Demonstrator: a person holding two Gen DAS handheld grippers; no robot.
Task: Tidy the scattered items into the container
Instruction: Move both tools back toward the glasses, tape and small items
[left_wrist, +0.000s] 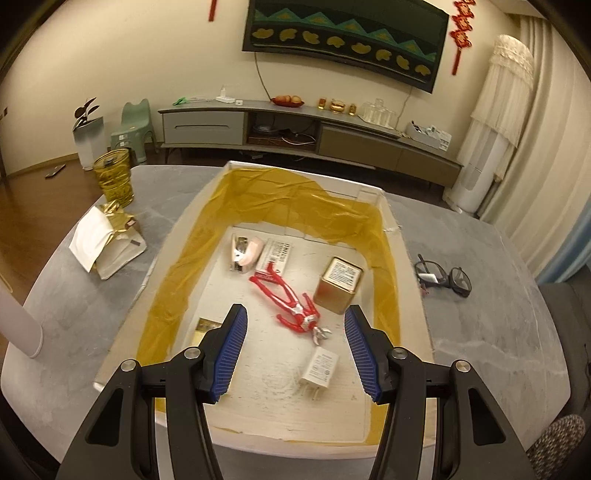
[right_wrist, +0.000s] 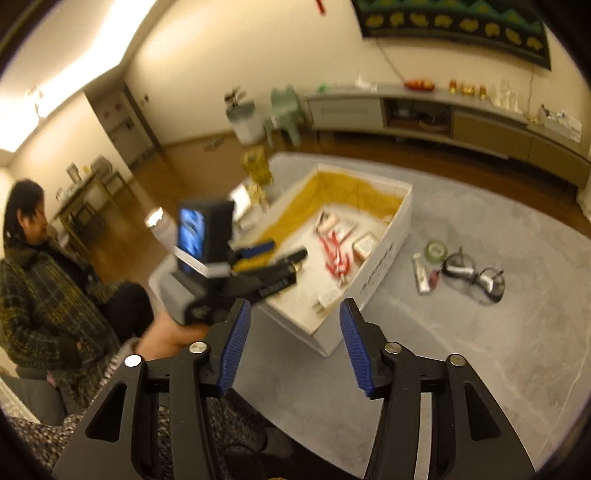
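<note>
Left wrist view: the left gripper (left_wrist: 293, 325) gapes wide and empty over the white box (left_wrist: 402, 236); the red figure (left_wrist: 286, 301) lies just ahead between its fingers, a white charger (left_wrist: 320, 369) beneath.
Right wrist view: the right gripper (right_wrist: 291, 317) is wide, empty; glasses (right_wrist: 474, 275) lie ahead to its right on the table (right_wrist: 480, 350)

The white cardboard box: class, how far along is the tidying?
Done: the white cardboard box holds a red toy figure, gold tin, white charger plug and stapler. In hand: nothing. Left: black-framed glasses, green tape roll and small tube outside.
</note>
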